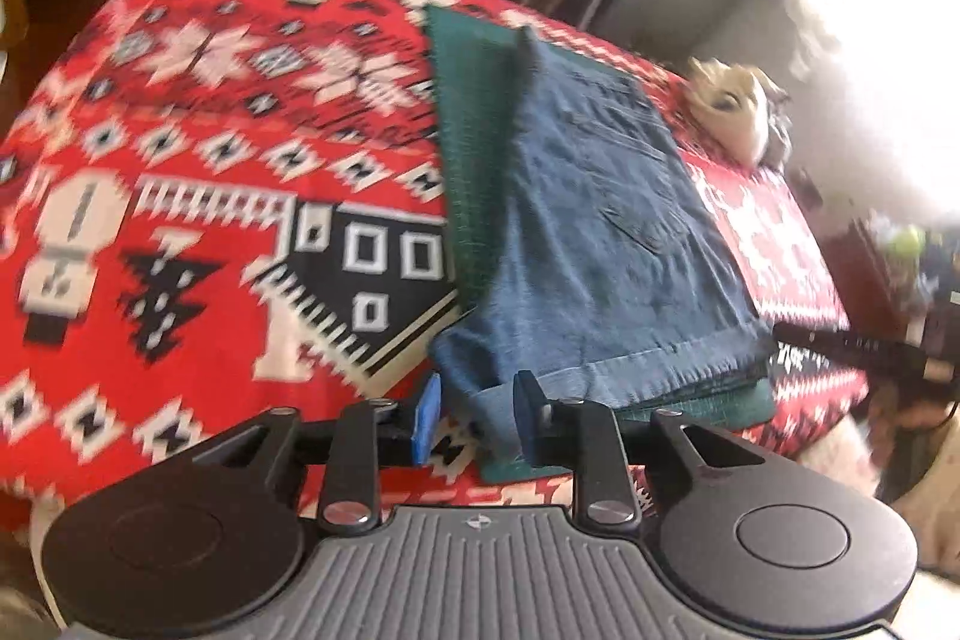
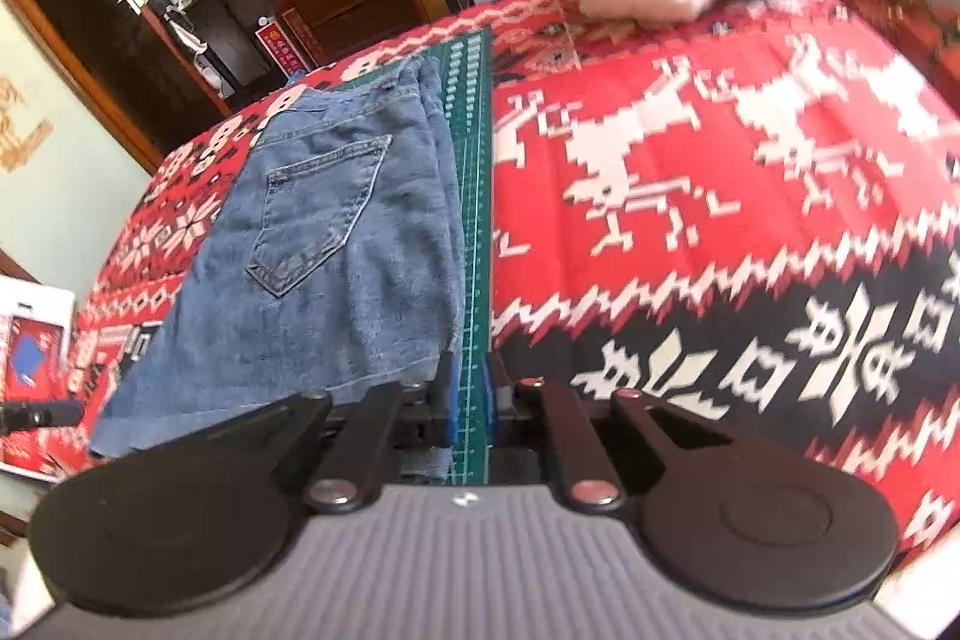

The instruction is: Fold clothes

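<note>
No readable writing; folded denim shorts (image 2: 324, 244) lie on green mat (image 2: 474, 172).

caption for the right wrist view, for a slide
Right hand-held gripper open over the green cutting mat, beside folded blue denim shorts on a red patterned blanket.

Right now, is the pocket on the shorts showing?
Yes, the right wrist view shows a stitched back pocket facing up on the denim shorts.
</note>
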The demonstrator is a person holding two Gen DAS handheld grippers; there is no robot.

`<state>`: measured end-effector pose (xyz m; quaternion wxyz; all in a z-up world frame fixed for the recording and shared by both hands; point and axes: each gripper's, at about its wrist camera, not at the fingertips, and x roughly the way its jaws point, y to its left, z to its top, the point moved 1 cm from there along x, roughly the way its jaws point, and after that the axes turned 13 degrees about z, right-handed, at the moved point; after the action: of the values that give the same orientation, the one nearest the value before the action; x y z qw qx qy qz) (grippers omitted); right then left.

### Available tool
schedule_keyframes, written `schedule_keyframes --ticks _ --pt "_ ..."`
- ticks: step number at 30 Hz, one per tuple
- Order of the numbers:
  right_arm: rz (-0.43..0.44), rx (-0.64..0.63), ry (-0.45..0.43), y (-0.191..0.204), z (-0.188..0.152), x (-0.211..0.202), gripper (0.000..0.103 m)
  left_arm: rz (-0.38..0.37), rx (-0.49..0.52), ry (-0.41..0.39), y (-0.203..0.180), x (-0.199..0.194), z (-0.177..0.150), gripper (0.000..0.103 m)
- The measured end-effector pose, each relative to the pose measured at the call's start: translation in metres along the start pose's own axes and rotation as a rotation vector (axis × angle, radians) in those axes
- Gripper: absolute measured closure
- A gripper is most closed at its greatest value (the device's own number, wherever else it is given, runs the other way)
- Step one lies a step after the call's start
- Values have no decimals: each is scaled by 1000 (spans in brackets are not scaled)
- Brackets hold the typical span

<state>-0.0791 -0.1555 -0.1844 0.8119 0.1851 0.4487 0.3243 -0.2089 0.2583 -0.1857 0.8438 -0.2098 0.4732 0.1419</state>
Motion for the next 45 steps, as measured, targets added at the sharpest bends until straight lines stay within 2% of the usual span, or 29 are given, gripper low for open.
schedule_keyframes --ticks 6,9,11,16,19,21,24,26,30,34,39,42,44,45 --pt "38 30 25 -1 0 10 91 -34 -64 56 0 12 -3 77" --pt "38 27 38 -1 0 14 91 -51 -96 84 1 18 -4 96" --pt "37 17 40 1 0 13 96 -52 -92 81 -2 17 -3 97" --pt "44 -18 35 13 2 7 100 -53 -50 -4 -8 -9 10 97" --pt "65 7 18 18 5 -2 100 -47 -50 -36 -5 -16 17 98" --pt "70 17 8 21 5 -7 100 -29 -52 -23 -1 -7 16 97" --pt "58 17 13 21 1 -7 101 0 -34 53 4 17 3 97" --pt "42 35 29 15 -5 -1 103 16 -31 73 6 28 -8 97" --pt "31 56 27 6 -14 5 103 17 -58 56 10 28 -13 97" --pt "28 39 32 9 -15 5 103 31 -32 36 7 22 -13 97" --pt "16 19 44 9 -17 5 103 57 -29 45 11 23 -16 87" --pt "3 9 41 10 -15 -1 103 68 -41 19 15 10 -15 88" --pt "-7 -4 36 11 -14 -6 103 72 -30 -10 14 -2 -12 95" --pt "-5 -11 31 13 -14 -10 103 66 -25 -29 12 -7 -9 95"
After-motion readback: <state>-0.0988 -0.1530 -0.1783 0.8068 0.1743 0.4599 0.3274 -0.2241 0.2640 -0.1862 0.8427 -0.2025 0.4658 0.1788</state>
